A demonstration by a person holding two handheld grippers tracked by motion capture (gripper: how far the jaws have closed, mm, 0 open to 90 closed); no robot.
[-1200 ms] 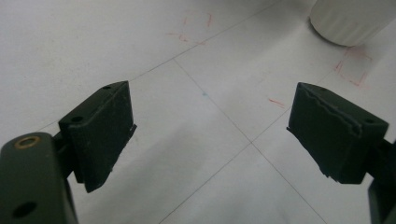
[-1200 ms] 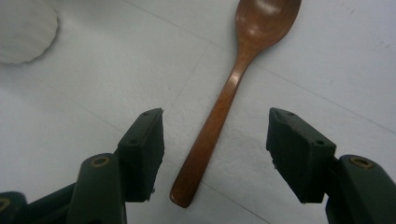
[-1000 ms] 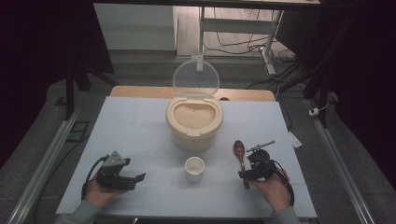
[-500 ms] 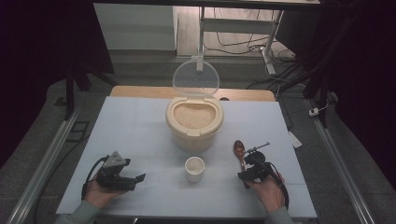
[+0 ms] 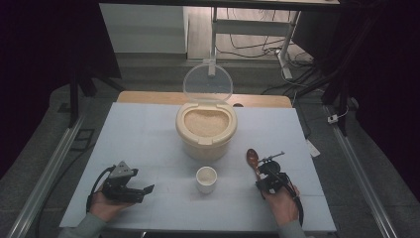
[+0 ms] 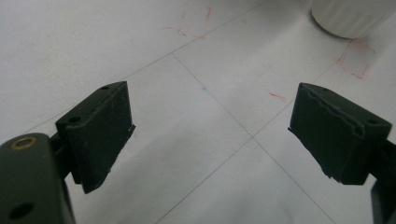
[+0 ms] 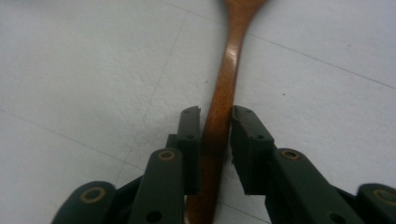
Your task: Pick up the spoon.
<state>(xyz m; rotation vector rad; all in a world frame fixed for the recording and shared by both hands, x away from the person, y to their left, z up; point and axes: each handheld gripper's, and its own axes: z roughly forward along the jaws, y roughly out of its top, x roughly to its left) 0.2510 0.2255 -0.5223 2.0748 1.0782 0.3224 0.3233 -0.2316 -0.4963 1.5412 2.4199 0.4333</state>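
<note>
Wooden spoon [image 7: 224, 88] lies flat on the white surface [image 5: 148, 134] right of the cup [image 5: 206, 178], its handle between the just-closing jaws of the right claw [image 7: 217, 126], pads at its sides; left claw [image 6: 210, 121] gapes wide, empty.

our left tool [image 5: 130, 188]: black, grey three-cornered plate, looping black cable | our right tool [image 7: 217, 140]: black jaws, brass-ringed screw holes | sleeves: grey-green
</note>
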